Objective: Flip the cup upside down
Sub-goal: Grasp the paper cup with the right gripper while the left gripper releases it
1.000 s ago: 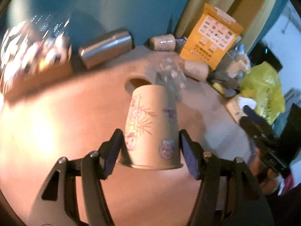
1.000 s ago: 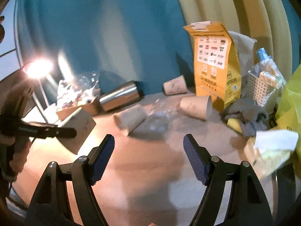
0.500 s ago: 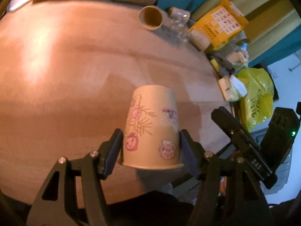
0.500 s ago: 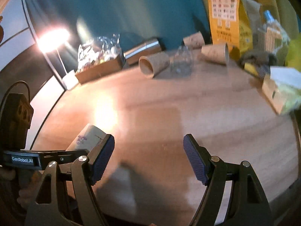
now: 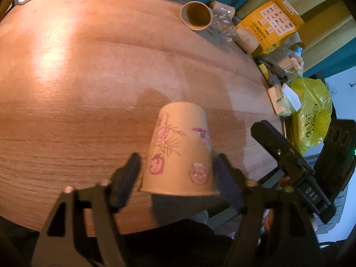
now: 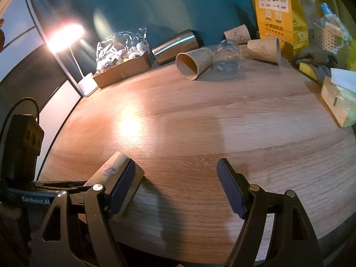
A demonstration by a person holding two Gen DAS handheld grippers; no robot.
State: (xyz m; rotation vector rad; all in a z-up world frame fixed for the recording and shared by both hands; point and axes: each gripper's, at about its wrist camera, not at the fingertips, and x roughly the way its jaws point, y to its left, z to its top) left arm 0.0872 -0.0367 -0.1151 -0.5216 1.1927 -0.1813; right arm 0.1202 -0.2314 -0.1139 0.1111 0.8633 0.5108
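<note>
A paper cup with pink flower prints [image 5: 180,151] is between the fingers of my left gripper [image 5: 178,173], which is shut on it. The cup is held above the near edge of the round wooden table [image 5: 89,77], its closed base pointing away from the camera and its wide rim toward it. In the right wrist view the same cup [image 6: 111,169] shows at lower left, partly hidden behind my right gripper's left finger. My right gripper [image 6: 175,184] is open and empty above the table's near edge.
At the table's far side lie several paper cups on their sides [image 6: 193,62], a clear glass cup [image 6: 227,57], a steel tumbler [image 6: 175,45], a cardboard tray of wrapped items [image 6: 122,66], a yellow bag [image 6: 280,11]. A tissue box [image 6: 338,102] and a lamp [image 6: 66,33] stand at the sides.
My left gripper has tilted down toward the table with the cup and come closer to the near edge. The right gripper has dipped to look at the tabletop.
</note>
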